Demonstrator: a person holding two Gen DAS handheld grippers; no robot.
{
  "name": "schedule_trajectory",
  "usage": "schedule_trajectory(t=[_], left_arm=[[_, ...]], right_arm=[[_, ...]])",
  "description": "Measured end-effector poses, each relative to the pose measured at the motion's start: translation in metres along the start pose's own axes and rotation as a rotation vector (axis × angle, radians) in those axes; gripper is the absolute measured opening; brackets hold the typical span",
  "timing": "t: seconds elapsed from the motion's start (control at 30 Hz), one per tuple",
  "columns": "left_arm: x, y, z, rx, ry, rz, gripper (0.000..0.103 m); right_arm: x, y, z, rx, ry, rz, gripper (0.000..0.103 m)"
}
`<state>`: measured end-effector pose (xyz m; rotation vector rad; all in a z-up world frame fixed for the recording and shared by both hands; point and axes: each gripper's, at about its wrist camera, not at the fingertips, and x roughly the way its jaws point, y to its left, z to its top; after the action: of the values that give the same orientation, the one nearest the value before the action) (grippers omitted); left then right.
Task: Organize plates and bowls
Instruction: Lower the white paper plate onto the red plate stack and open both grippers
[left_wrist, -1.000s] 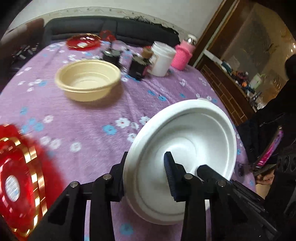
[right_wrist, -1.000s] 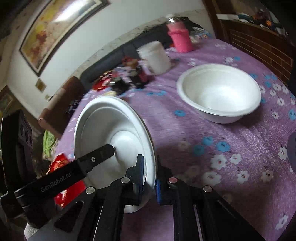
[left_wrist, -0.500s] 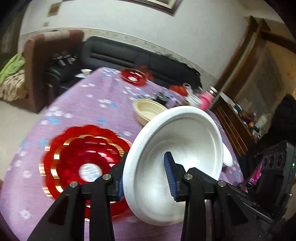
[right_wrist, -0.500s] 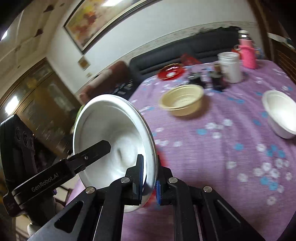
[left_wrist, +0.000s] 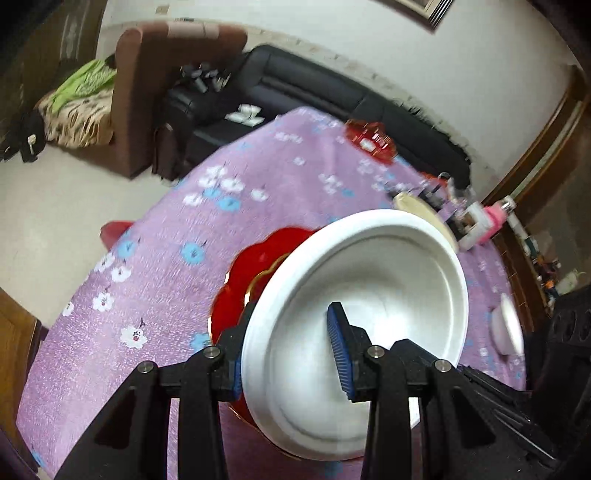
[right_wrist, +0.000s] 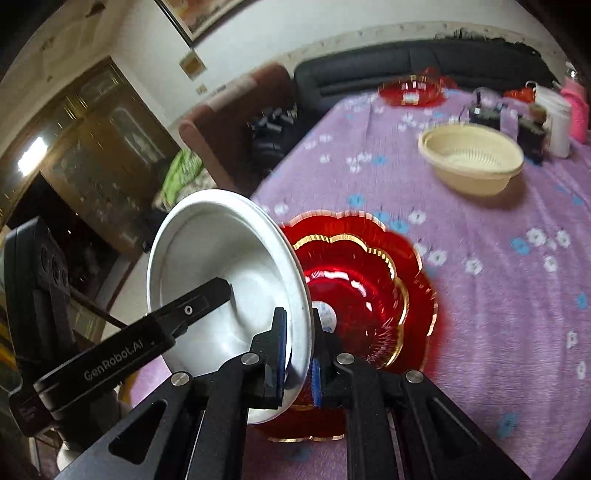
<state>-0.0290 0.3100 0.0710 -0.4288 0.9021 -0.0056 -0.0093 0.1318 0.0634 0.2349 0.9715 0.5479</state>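
Observation:
Both grippers hold one white bowl (left_wrist: 369, 280), tilted on edge in the air. My left gripper (left_wrist: 288, 354) is shut on its rim, one finger inside. My right gripper (right_wrist: 297, 354) is shut on the opposite rim of the white bowl (right_wrist: 221, 258). Just beyond it lies a red scalloped plate with gold edging (right_wrist: 369, 280), partly hidden behind the bowl in the left wrist view (left_wrist: 251, 273). A cream bowl (right_wrist: 472, 162) sits farther back. A second white bowl (left_wrist: 506, 328) is at the right edge.
A purple flowered tablecloth (right_wrist: 517, 295) covers the table. A second red plate (right_wrist: 413, 90), a white cup (right_wrist: 557, 122), a pink bottle (right_wrist: 578, 110) and dark small items (right_wrist: 484, 110) stand at the far end. A black sofa (left_wrist: 332, 96) and brown armchair (left_wrist: 147, 92) lie beyond the table's edge.
Both grippers carried the white bowl left across the table, away from the cream bowl and second white bowl, to just over the red scalloped plate. Both stayed shut.

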Motion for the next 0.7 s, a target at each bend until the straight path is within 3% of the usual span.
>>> schedule_trajectory(t=[0.17, 0.3, 0.47, 0.57, 0.63, 0.7], left_arm=[[0.025, 0.001, 0.004, 0.014, 0.063, -0.016, 0.040], [0.006, 0.001, 0.010, 0.011, -0.007, -0.027, 0.053], [-0.029, 0.004, 0.010, -0.012, -0.107, -0.036, 0.069], [-0.049, 0.004, 0.007, -0.022, -0.165, -0.038, 0.074], [-0.058, 0.000, 0.005, -0.020, -0.188, -0.041, 0.075], [-0.068, -0.006, 0.001, -0.013, -0.209, -0.051, 0.075]], right_arm=[[0.026, -0.022, 0.002, 0.046, 0.049, -0.065, 0.012], [0.041, -0.045, 0.006, 0.091, 0.086, -0.133, 0.013], [0.043, -0.033, 0.012, -0.001, 0.059, -0.238, 0.016], [0.034, -0.025, 0.010, -0.054, 0.014, -0.268, 0.033], [0.023, -0.023, 0.009, -0.068, -0.020, -0.269, 0.054], [0.010, -0.019, 0.007, -0.077, -0.055, -0.269, 0.062]])
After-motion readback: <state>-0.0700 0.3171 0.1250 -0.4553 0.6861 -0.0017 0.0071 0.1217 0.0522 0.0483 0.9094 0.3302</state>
